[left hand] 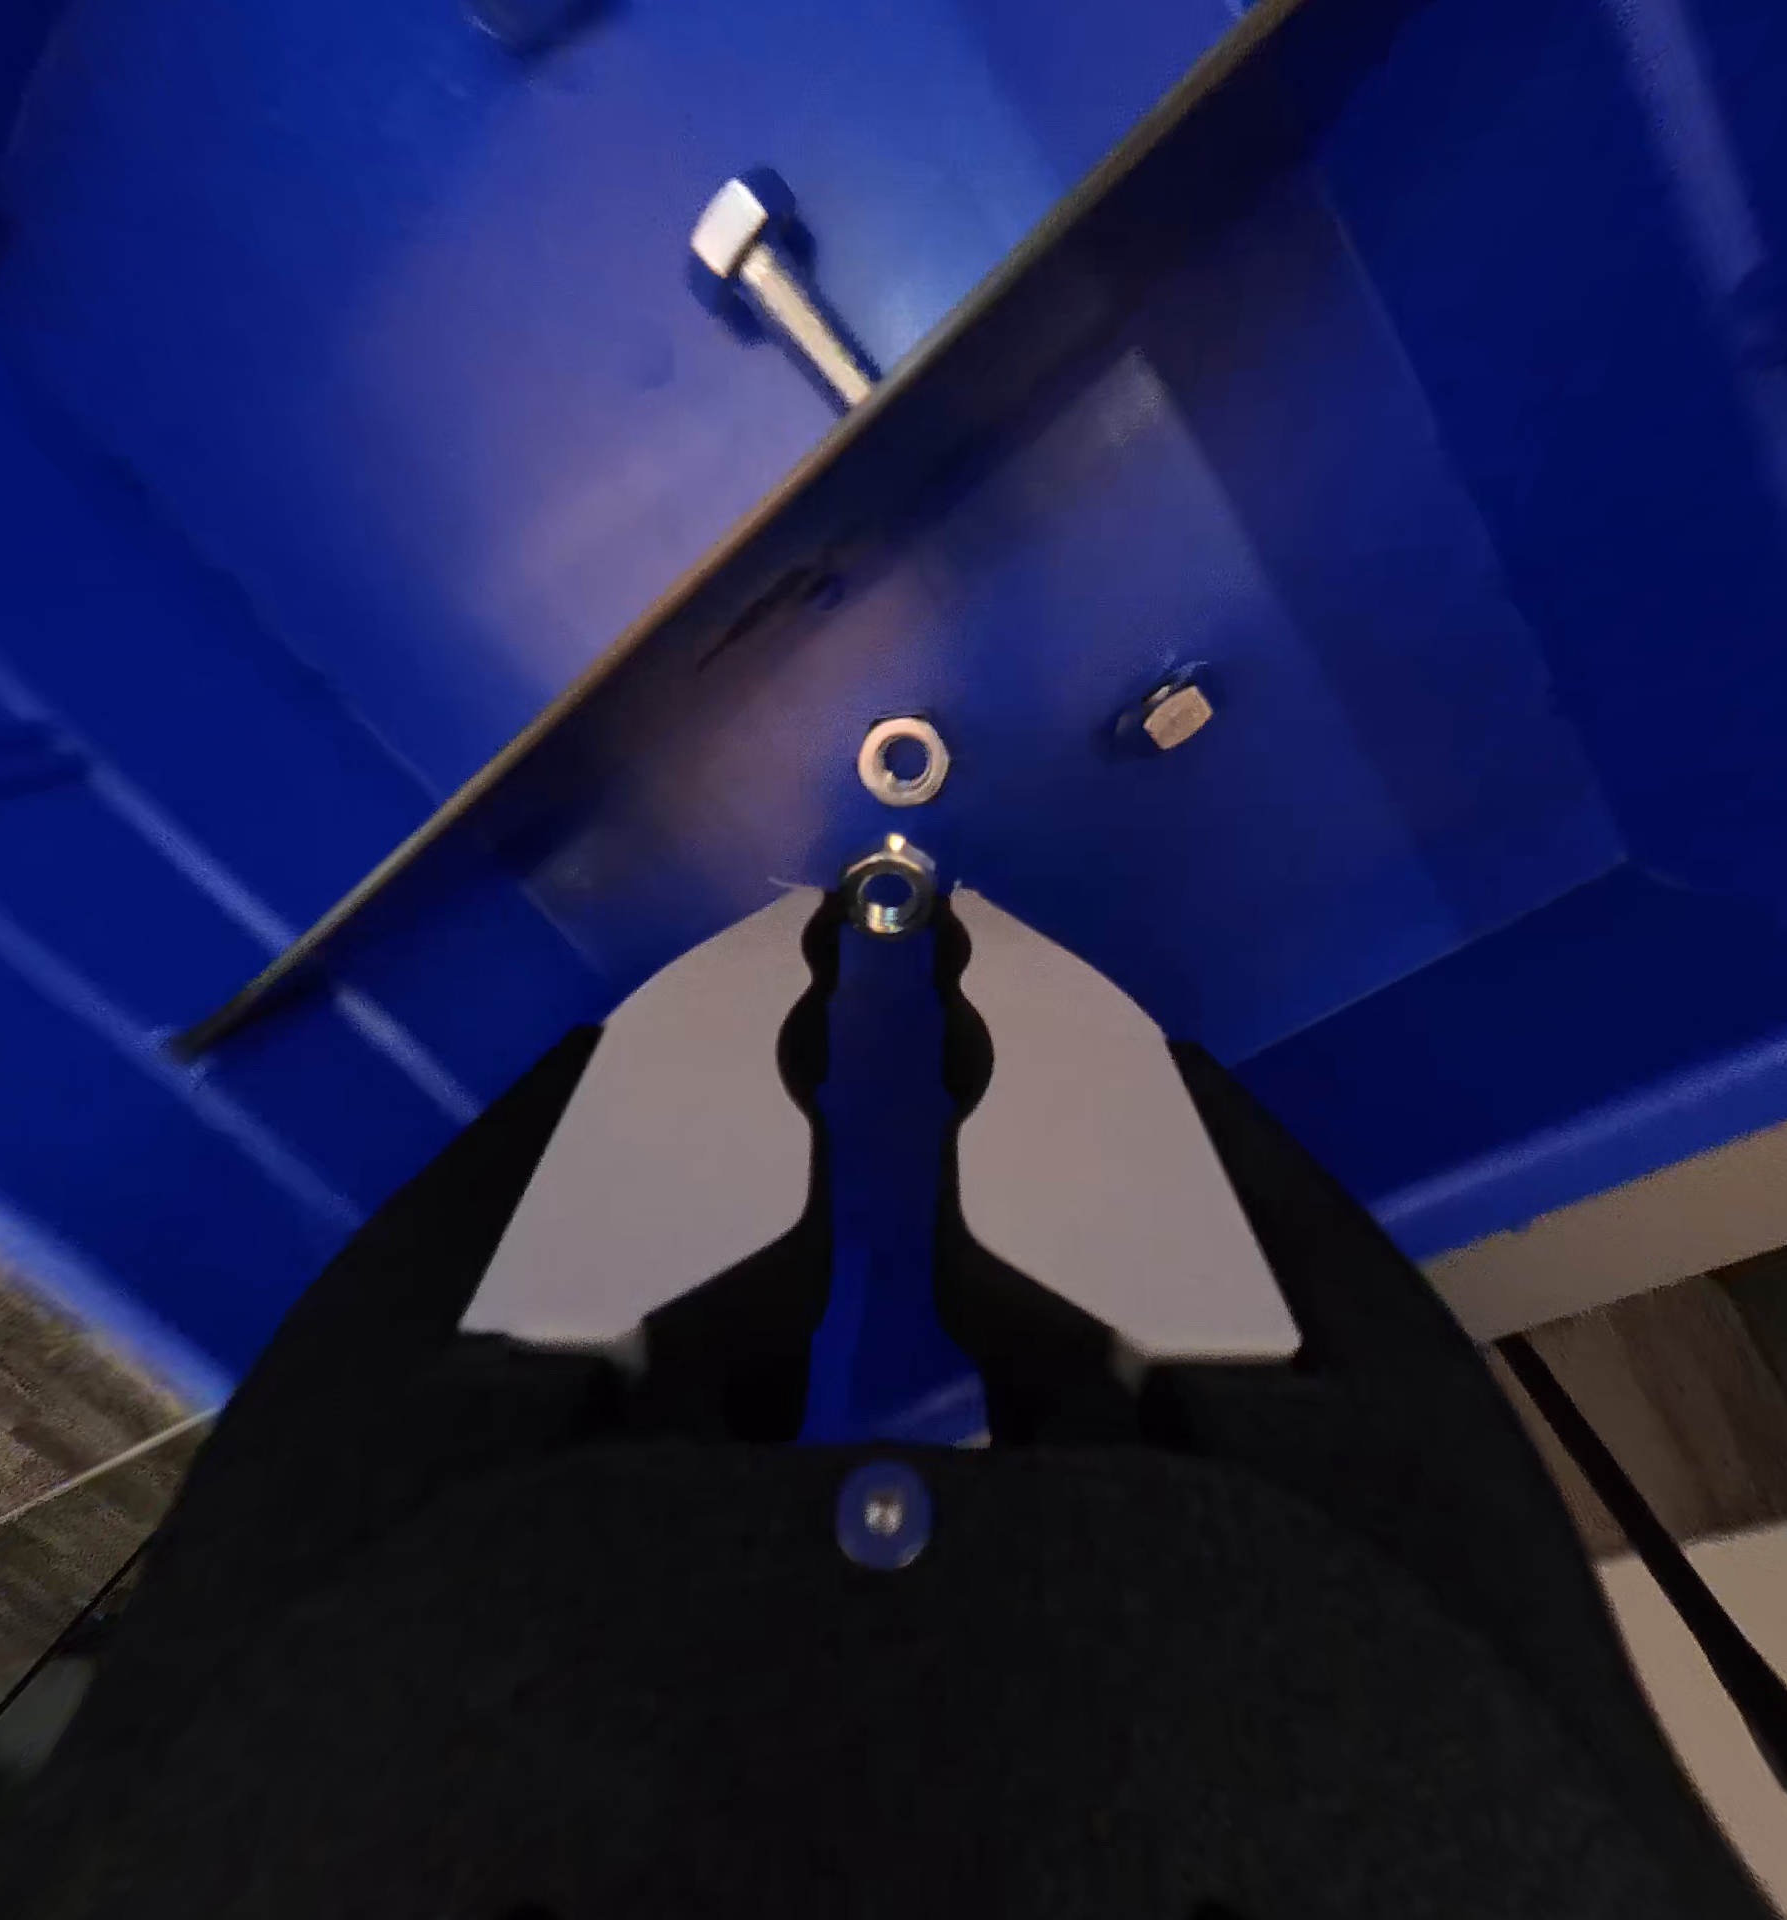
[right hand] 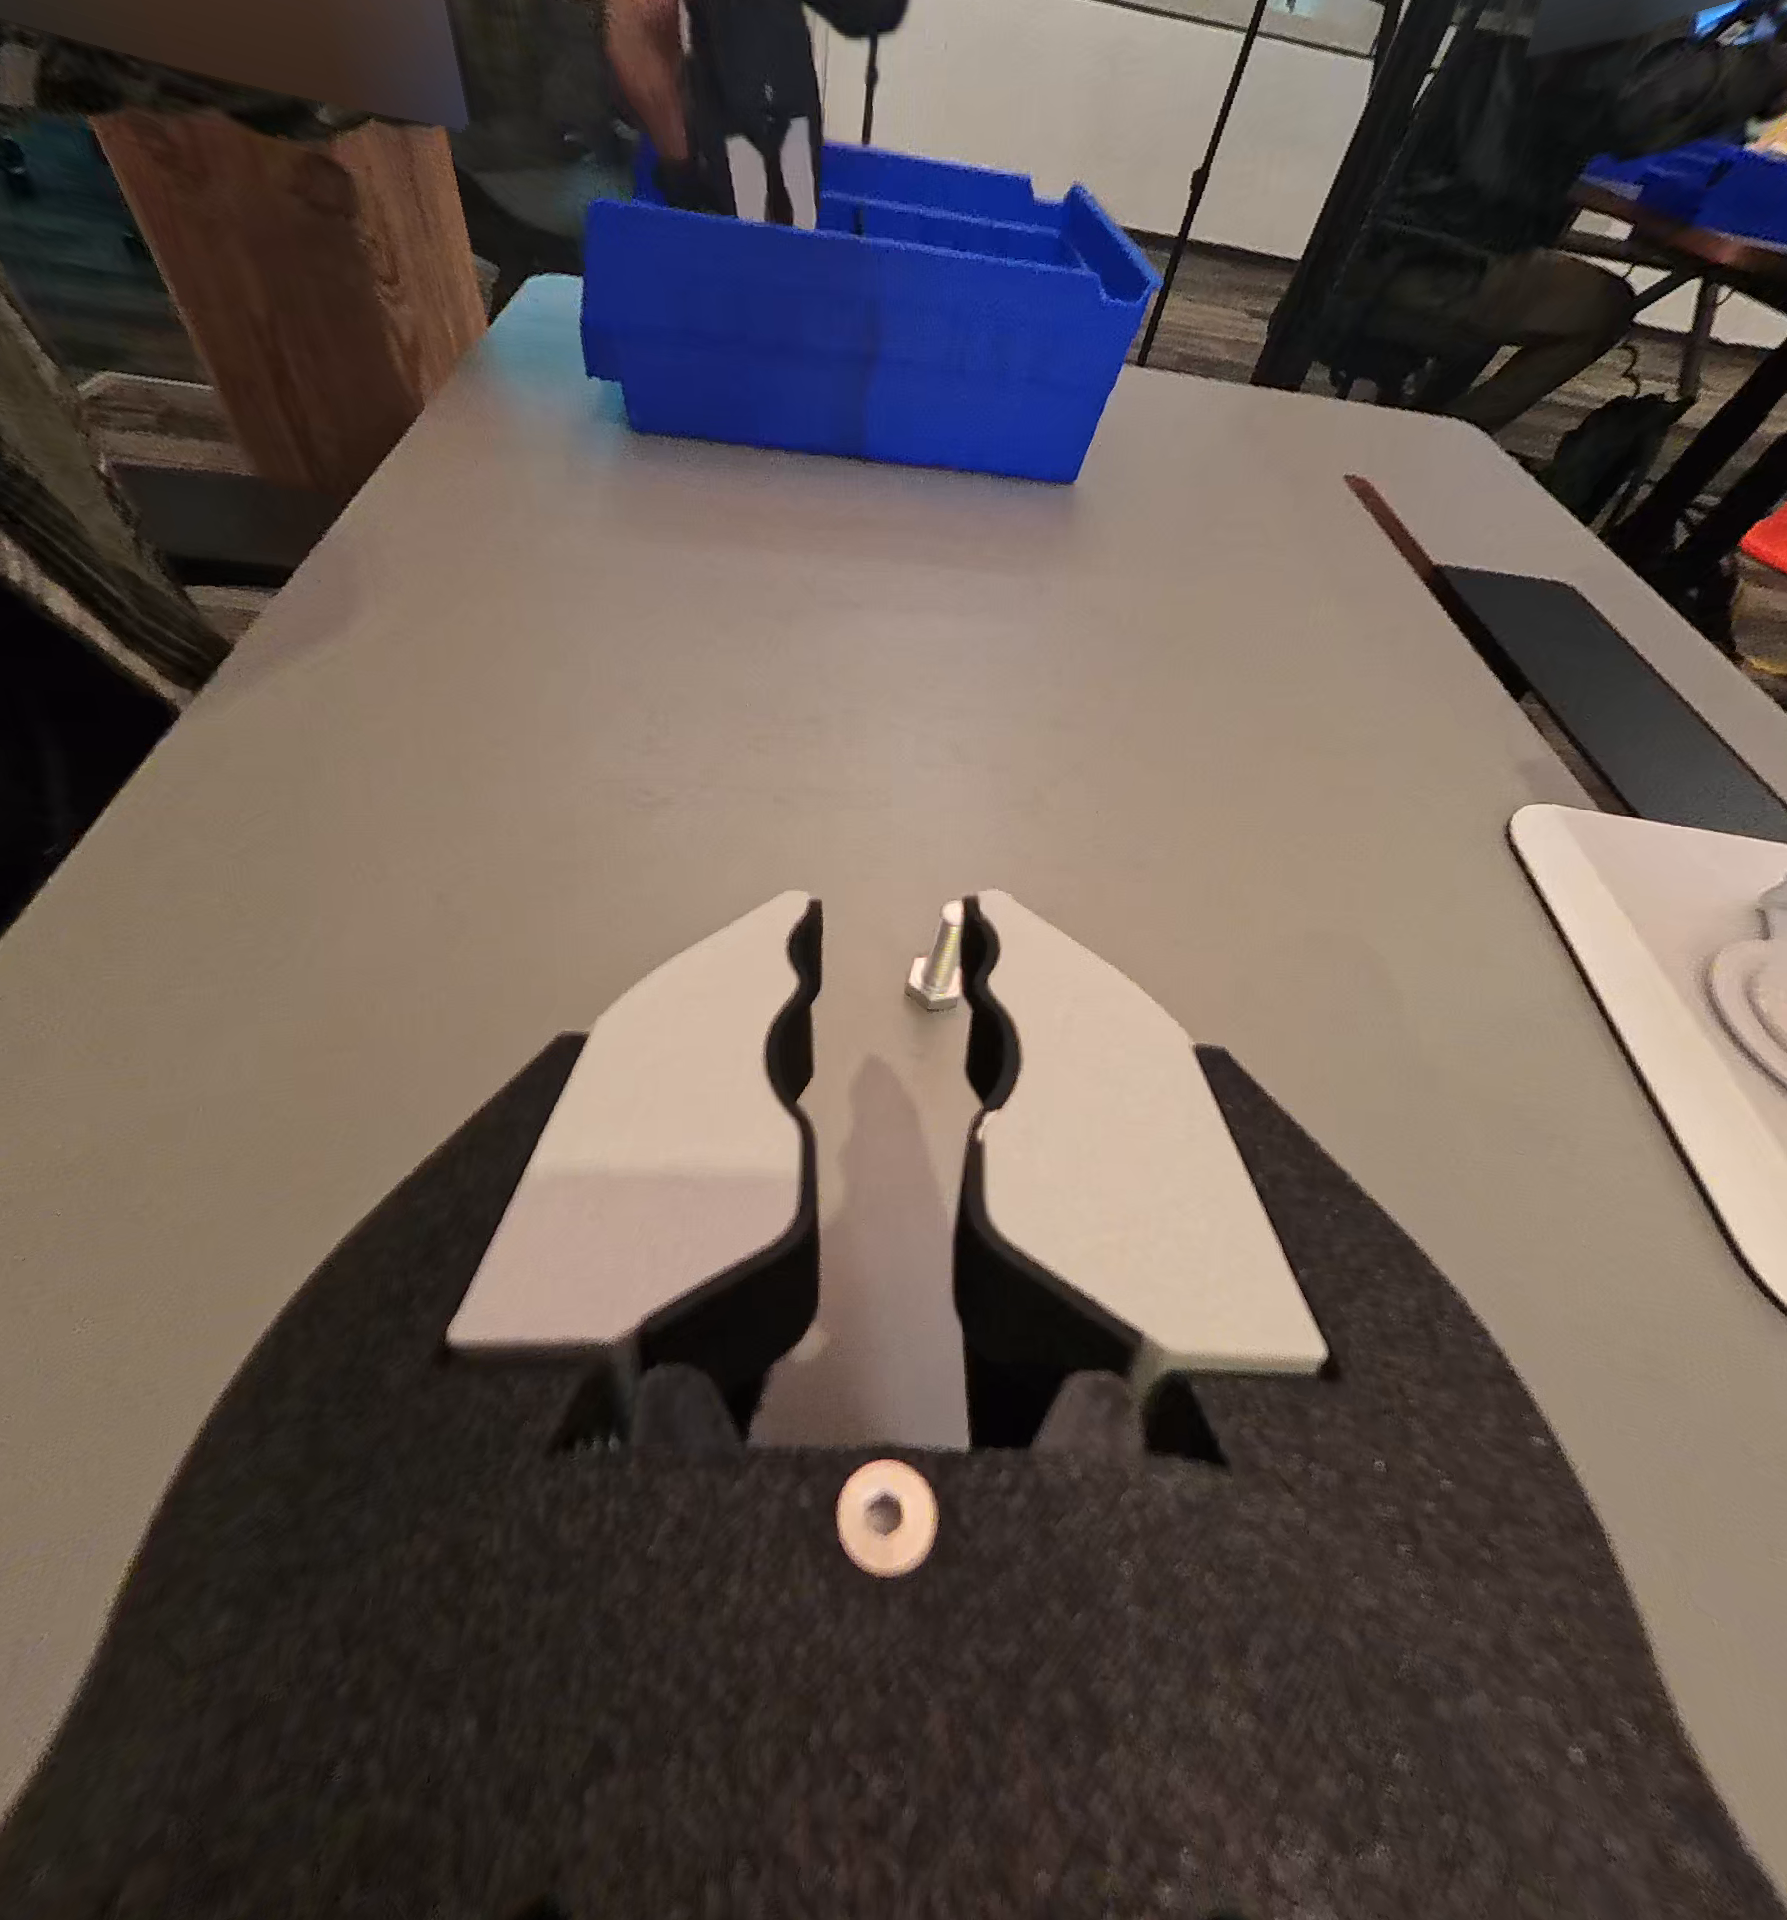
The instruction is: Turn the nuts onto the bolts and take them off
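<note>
The left gripper point(left hand: 884, 902) reaches down into the blue bin point(left hand: 1284, 623), jaws pinching a nut point(left hand: 886, 900). The right gripper point(right hand: 894, 920) hovers low over the surface point(right hand: 660, 675), jaws narrowly parted around a bolt point(right hand: 939, 966).

Looks like an office or lab workroom. Grey table point(right hand: 660, 665) mid frame with blue parts bin point(right hand: 858, 343) at top centre, carpet floor point(right hand: 1211, 312) behind. More blue bins point(right hand: 1720, 197) on another desk at upper right, seated person point(right hand: 1512, 208) beside.
</note>
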{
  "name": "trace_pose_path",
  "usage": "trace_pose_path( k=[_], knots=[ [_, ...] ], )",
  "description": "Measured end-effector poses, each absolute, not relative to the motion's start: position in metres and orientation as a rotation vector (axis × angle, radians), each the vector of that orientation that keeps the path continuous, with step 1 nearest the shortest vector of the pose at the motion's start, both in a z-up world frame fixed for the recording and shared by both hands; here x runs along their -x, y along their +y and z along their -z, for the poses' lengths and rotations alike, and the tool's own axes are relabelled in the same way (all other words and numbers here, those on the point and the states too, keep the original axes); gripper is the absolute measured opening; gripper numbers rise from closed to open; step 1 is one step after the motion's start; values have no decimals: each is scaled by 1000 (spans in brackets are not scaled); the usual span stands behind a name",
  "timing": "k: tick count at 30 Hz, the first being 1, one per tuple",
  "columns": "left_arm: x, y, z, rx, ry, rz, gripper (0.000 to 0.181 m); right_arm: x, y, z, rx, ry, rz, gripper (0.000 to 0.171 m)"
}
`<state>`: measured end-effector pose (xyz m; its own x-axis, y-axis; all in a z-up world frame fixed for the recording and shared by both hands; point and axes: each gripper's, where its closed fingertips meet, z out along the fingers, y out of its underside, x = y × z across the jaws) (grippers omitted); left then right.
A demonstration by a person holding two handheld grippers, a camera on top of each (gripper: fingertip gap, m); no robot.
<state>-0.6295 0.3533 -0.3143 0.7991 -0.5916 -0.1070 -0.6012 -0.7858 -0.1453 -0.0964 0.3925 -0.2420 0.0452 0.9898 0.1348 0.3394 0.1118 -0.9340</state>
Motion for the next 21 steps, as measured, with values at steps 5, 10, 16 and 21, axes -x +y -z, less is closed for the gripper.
trace_pose_path(
  k=[5,10,16,21],
  knots=[
    [609,346,232,2632,866,-184,18,82,401,233,1398,-1401,-862,25],
    [444,345,188,2382,1202,-89,17,66,416,237,1446,-1345,-855,24],
    [217,354,277,2148,1640,241,17,50,430,248,1491,-1301,-841,23],
    [154,372,329,2169,1694,354,17,42,439,266,1554,-1295,-839,22]
  ],
)
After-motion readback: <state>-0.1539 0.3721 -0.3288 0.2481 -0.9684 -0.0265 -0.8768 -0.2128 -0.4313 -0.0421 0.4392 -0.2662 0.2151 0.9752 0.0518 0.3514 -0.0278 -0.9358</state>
